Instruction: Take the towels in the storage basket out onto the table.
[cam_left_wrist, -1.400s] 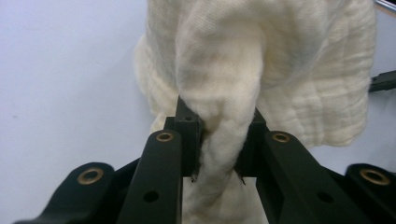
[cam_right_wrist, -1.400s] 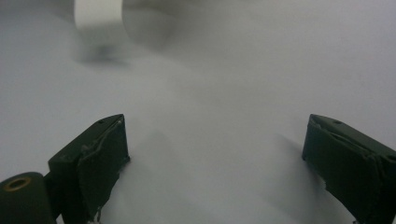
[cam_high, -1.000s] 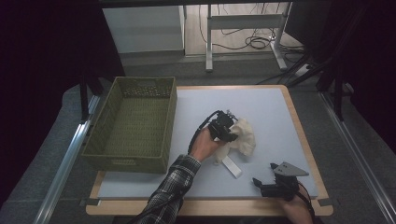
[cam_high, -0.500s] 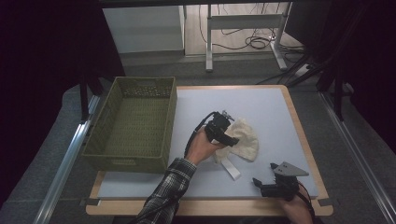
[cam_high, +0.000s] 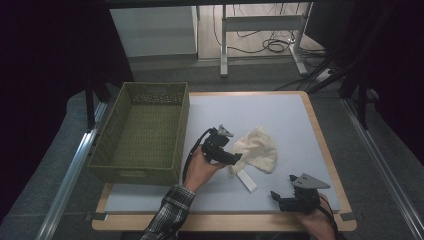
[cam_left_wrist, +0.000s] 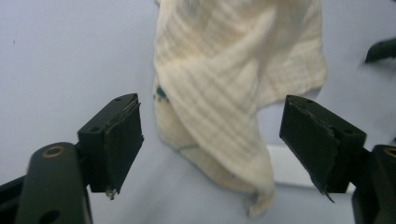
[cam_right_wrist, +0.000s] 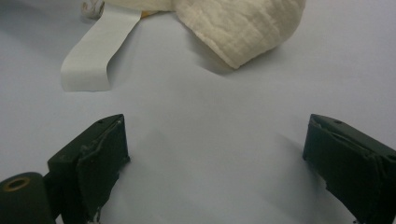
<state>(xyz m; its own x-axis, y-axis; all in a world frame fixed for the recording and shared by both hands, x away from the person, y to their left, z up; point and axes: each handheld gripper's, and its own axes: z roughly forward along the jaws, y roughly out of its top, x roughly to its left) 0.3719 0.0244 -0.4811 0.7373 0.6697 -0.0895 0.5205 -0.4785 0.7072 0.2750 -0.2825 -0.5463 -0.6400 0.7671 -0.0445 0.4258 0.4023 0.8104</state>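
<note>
A crumpled cream cloth lies on the pale blue mat, with a white strip lying by its near edge. My left gripper is at the cloth's left side and points toward it. Its jaws have just been opening. In the left gripper view the left gripper stands open, and a fold of the cloth reaches down between the pads without touching either. My right gripper rests near the front right edge, open. In the right gripper view it is over bare mat, with the cloth and strip ahead.
A deep green woven basket stands at the left of the mat, close to my left hand. The table's wooden rim frames the mat. Cables and desk legs lie on the floor beyond the far edge.
My left gripper has opened and let go of the cloth, and the hand has drawn back to the left toward the basket. The right gripper has stayed where it was.
</note>
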